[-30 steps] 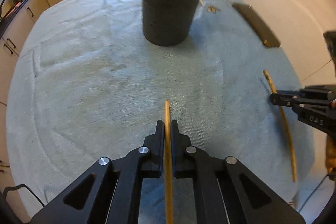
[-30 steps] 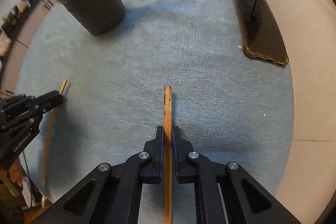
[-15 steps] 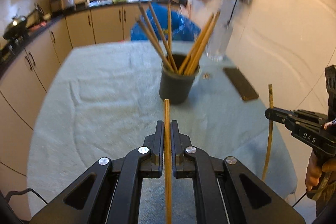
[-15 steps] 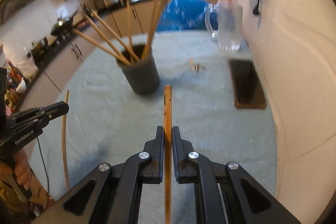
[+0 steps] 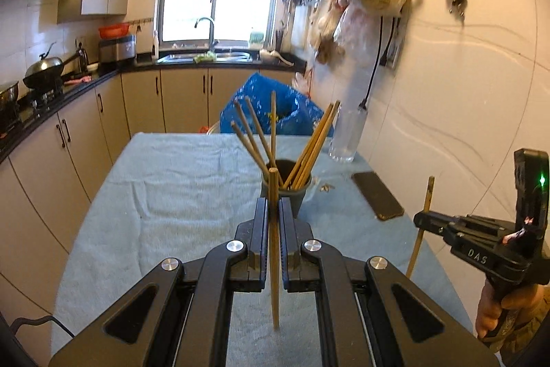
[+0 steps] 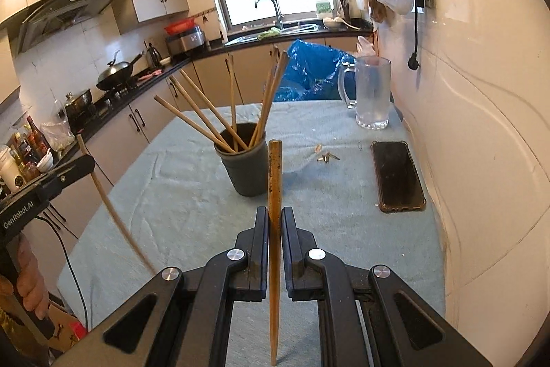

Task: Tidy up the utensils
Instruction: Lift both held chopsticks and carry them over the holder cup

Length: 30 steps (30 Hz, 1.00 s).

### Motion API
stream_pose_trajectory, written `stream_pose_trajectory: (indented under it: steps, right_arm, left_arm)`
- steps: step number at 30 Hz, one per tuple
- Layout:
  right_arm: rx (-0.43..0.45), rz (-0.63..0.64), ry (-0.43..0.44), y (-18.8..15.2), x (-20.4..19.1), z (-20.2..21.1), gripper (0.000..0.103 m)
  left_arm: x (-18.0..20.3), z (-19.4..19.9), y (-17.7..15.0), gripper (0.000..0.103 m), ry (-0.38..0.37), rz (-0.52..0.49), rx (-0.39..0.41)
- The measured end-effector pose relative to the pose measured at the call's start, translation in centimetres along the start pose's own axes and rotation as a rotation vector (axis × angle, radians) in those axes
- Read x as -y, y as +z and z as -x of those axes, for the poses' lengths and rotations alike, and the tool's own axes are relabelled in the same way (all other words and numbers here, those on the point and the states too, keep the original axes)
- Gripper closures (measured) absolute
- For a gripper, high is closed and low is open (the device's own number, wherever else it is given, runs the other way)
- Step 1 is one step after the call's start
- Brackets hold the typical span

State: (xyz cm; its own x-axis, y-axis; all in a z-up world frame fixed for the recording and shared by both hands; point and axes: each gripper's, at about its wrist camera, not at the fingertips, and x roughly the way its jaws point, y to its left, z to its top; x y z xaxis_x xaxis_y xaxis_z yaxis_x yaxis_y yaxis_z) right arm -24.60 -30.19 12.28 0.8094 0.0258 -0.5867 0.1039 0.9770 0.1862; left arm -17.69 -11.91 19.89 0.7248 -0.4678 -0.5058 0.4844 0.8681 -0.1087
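Pale blue cloth over the bench (image 6: 192, 195), and on it, straight ahead of both cameras, a dark grey cup (image 6: 242, 160) standing upright with several wooden chopsticks fanned out of its open mouth. In the left wrist view, same cup (image 5: 285, 191) directly beyond the fingertips, partly hidden behind them. Off to the right of the cup on the cloth: a glass mug (image 6: 373, 95), a dark phone (image 6: 398, 176), a few small scraps (image 6: 326, 156). None of them between the tools and the cup.

Left hand-held gripper (image 5: 273, 212) clamped tight on one chopstick (image 5: 274, 250), long axis running up and down between the jaws, top end showing in front of the cup's rim, lower end hanging free below the pads. Seen from the right wrist view, that stick slanted, lower end swung toward the bench.

Right hand-held gripper (image 6: 275, 219) likewise pinched shut on a darker, speckled chopstick (image 6: 274, 229), also near upright, top end level with the cup's side and just to the right of it.

Probably the carry-to-cup step: both sticks lifted clear of the cloth, cup ahead and a little lower, slightly left of the right tool's line. Hard to say which hand sits nearer. Likely need: lower end brought over the cup's mouth, clear of the leaning sticks, before release.
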Motion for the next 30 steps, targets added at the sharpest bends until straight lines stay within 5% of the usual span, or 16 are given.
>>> stream_pose_trajectory:
  steps: [14,30]
  right_arm:
    - [0.101,-0.027,0.023,1.9,0.1,0.4,0.096]
    - [0.328,-0.118,0.089,10.2,-0.3,0.4,0.096]
  left_arm:
    - [0.4,1.3,3.1,0.098,-0.050,-0.008,0.055]
    - [1.6,-0.9,11.2,0.098,-0.027,-0.057,0.142]
